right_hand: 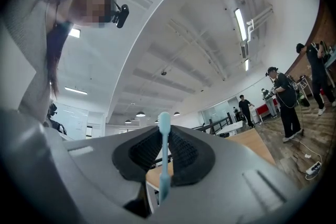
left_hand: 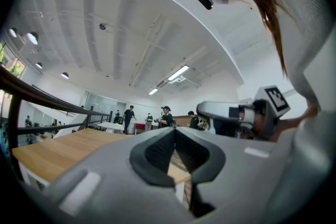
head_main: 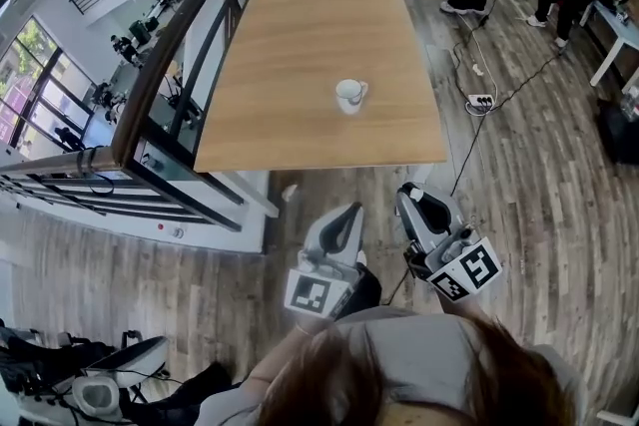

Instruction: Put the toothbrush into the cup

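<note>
Head view: cup (head_main: 350, 95) sits on the bench (head_main: 300, 35), well ahead of the 2 grippers. Left gripper view: left gripper (left_hand: 175, 132) jaws pressed together, empty. Right gripper view: right gripper (right_hand: 164, 136) jaws pinching the toothbrush (right_hand: 164, 155) upright. I'd line it over the cup's mouth before releasing. Cup's out of sight in the 2 gripper views.

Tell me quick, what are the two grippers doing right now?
Left gripper: jaws shut, nothing between them.
Right gripper: jaws shut on the light blue toothbrush.
</note>
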The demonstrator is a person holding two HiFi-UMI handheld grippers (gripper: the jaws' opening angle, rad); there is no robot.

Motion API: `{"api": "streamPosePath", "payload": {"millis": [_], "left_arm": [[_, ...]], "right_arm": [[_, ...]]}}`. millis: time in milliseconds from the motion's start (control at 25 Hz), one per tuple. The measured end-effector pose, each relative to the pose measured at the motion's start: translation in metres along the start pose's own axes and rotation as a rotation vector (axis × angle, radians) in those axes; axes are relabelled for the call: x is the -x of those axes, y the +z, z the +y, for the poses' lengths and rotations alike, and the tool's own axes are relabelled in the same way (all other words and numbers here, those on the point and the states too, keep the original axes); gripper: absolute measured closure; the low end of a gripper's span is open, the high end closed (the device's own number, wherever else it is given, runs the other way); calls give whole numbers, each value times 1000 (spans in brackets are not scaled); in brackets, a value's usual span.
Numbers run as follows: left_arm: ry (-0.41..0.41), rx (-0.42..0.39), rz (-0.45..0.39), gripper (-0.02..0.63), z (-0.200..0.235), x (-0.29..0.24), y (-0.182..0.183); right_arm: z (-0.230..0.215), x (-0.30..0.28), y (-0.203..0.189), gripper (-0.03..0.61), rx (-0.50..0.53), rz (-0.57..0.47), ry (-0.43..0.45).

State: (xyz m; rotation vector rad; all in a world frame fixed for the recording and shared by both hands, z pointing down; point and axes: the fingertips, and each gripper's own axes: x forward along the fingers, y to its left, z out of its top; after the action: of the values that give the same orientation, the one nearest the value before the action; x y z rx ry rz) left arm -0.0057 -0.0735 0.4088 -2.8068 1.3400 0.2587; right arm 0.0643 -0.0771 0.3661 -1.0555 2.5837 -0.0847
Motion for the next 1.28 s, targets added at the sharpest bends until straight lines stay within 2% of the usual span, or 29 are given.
{"api": "streamPosePath", "payload": {"millis": [520,800,1080,1280], "left_arm": [[-87,-8,7,611,106,-105,5],[-96,10,22,611,122,-127,-1],[-34,-2,2,611,132,-130,9],[30,3,-6,611,143,-126,7]], "right_arm": [[-85,-122,4,538,20,-56,-59],[-106,-140,-1,538,0,-50,-66],[-144,-158,-4,538,-42,-21,-52],[-184,-200,-23,538,19,21,-18]]}}
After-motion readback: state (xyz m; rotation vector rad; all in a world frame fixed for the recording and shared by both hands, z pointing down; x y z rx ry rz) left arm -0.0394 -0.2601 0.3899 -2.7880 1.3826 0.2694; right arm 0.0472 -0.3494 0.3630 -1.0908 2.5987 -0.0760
